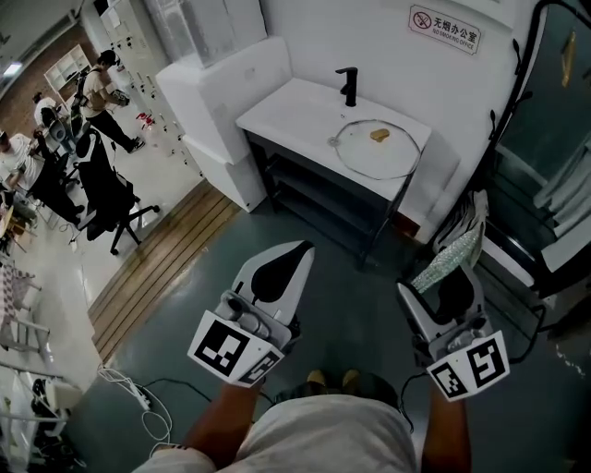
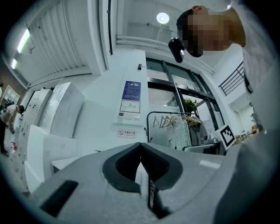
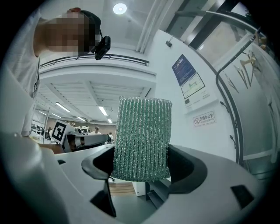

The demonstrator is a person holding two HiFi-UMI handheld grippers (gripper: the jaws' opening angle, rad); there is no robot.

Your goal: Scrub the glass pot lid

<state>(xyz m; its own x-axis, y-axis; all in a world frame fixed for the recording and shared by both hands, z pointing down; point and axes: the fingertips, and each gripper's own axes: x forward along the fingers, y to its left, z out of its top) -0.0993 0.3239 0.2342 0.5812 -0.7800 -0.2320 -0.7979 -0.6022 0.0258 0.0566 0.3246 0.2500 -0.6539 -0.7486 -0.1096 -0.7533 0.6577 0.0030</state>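
- Standing well back from a white washstand, a person holds a two-jaw gripper in each hand, and both point toward it across a grey-green floor.
- The glass pot lid lies flat on the washstand top, on the near side of the black tap and well apart from both grippers.
- A small tan piece sits on the lid's far half; whether it is a knob or a sponge cannot be told.
- The left gripper is clenched on nothing: its own view shows the two jaws meeting along a thin seam.
- The right gripper grasps a green mesh scrubbing pad. The pad's lower part is pinched between the jaws, and the rest stands up out of them.
- A no-smoking sign hangs on the white wall above the washstand.
- At far left, beyond a strip of wooden flooring, several people stand or sit among black office chairs.
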